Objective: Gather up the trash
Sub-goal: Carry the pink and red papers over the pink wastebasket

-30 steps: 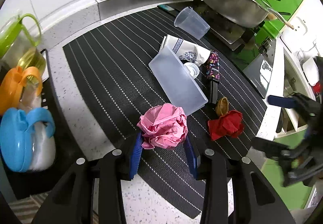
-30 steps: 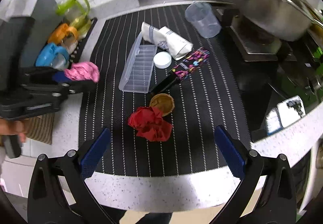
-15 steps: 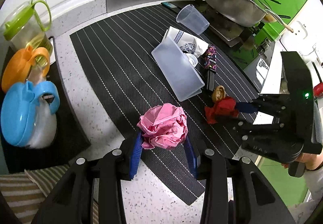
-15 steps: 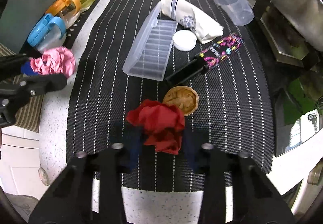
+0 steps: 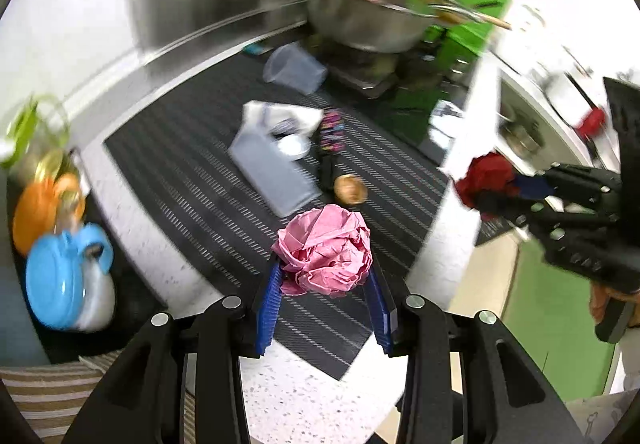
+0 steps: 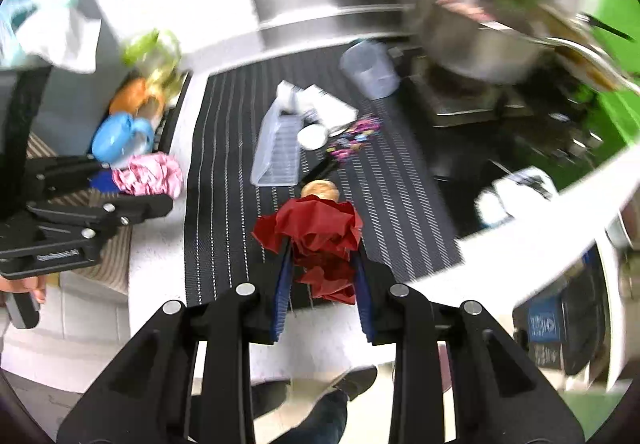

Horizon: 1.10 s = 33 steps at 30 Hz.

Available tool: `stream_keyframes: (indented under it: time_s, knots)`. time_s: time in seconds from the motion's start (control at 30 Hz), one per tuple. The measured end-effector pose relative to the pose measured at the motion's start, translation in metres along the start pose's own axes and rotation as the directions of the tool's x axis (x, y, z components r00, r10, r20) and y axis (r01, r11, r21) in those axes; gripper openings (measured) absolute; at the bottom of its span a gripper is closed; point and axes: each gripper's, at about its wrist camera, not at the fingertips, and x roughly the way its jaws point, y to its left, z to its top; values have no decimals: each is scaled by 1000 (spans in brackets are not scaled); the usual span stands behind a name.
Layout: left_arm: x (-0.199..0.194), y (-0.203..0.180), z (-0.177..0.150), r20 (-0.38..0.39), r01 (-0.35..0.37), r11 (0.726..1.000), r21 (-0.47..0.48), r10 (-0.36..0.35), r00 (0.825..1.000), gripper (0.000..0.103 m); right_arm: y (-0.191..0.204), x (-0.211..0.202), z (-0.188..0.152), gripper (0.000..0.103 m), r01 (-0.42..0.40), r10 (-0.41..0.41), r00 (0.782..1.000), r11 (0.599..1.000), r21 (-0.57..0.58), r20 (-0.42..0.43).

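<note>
— While both grippers are raised off the striped mat (image 5: 192, 180), what does each one carry?

— One wad apiece. The left gripper (image 5: 325, 276) is clamped on the pink paper ball (image 5: 326, 252), its blue pads (image 5: 269, 296) pressed to either side. The right gripper (image 6: 322, 280) is clamped on the red paper ball (image 6: 320, 240). Both wads hang above the near edge of the mat.

— What lies on the mat, counted?

— One small brown shell-like piece (image 6: 320, 189) just beyond the red wad, one clear lidded box (image 6: 278, 154), one white round cap (image 6: 312, 135) touching it, one colourful wrapper (image 6: 356, 134), one white packet (image 6: 320, 104), and one clear measuring cup (image 6: 370, 70) at the far edge. One steel pot (image 6: 476, 44) stands right of the mat.

— Does one view add anything?

— The right wrist view shows shoes and floor below the counter edge, plus a white cloth (image 6: 60, 32) far left of the mat. The left wrist view shows a blue-lidded jug (image 5: 66, 276), orange jug (image 5: 44, 208) and green-handled jug (image 5: 36, 132) more fully, though blurred.
</note>
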Motion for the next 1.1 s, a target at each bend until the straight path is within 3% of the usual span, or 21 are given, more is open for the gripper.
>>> stream_keyframes:
  time_s: [0.27, 0.43, 0.6, 0.9, 1.1]
  knots:
    - [-16, -77, 8, 34, 94, 980, 175, -101, 994, 38, -54, -90, -68, 28, 147, -164, 984, 970, 193, 75]
    - [-5, -148, 6, 21, 154, 950, 270, -166, 986, 38, -103, -129, -129, 28, 225, -257, 964, 924, 309, 65]
    - [16, -224, -7, -17, 178, 926, 332, -183, 983, 38, -150, -151, -191, 28, 263, -298, 954, 890, 373, 41]
    - [80, -311, -31, -79, 193, 912, 363, -176, 981, 38, -223, -147, -264, 28, 272, -279, 959, 875, 401, -40]
    - [152, -336, -45, -160, 228, 890, 395, -177, 971, 38, -261, -99, -300, 28, 286, -275, 957, 846, 449, -89]
